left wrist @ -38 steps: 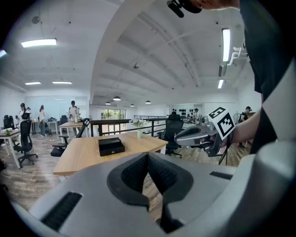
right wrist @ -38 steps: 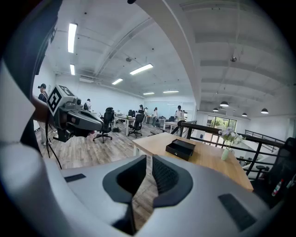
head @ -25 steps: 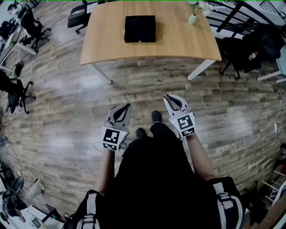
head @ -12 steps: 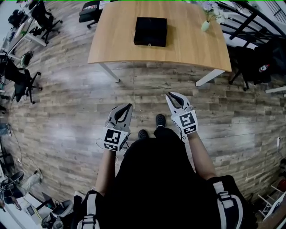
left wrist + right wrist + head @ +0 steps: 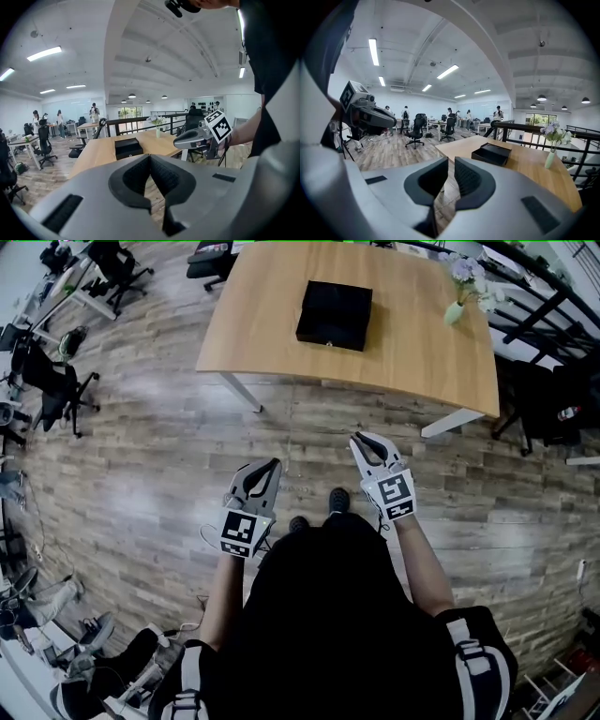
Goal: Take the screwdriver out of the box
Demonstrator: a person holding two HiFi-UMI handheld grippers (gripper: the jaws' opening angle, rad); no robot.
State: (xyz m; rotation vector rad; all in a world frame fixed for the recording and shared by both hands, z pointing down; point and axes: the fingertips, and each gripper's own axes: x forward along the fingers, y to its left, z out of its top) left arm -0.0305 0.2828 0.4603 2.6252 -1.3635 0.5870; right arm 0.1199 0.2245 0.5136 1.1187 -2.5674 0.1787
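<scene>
The person is standing on the wooden floor (image 5: 159, 456), well apart from the counter (image 5: 253, 329), and is holding both tools out in front at about waist height. The left claw (image 5: 149, 160) is sitting pressed together with nothing between its pads. The right claw (image 5: 451, 163) is showing only a sliver between its pads and is likewise carrying nothing.

The black box (image 5: 335, 315) is lying flat near the middle of the counter, with a small vase of flowers (image 5: 456, 309) standing toward the far right corner. The screwdriver is not showing in any view; presumably it is lying inside the box, which is looking closed from above.

The box is looking low, stiff and light, so it is probably going to slide on the smooth wood unless one claw is steadying its base while the other is lifting the lid by an edge. The screwdriver itself is likely to be rigid and light. Its metal shaft would be thin and slippery, so pinching across the thicker handle is looking like the safer hold.
</scene>
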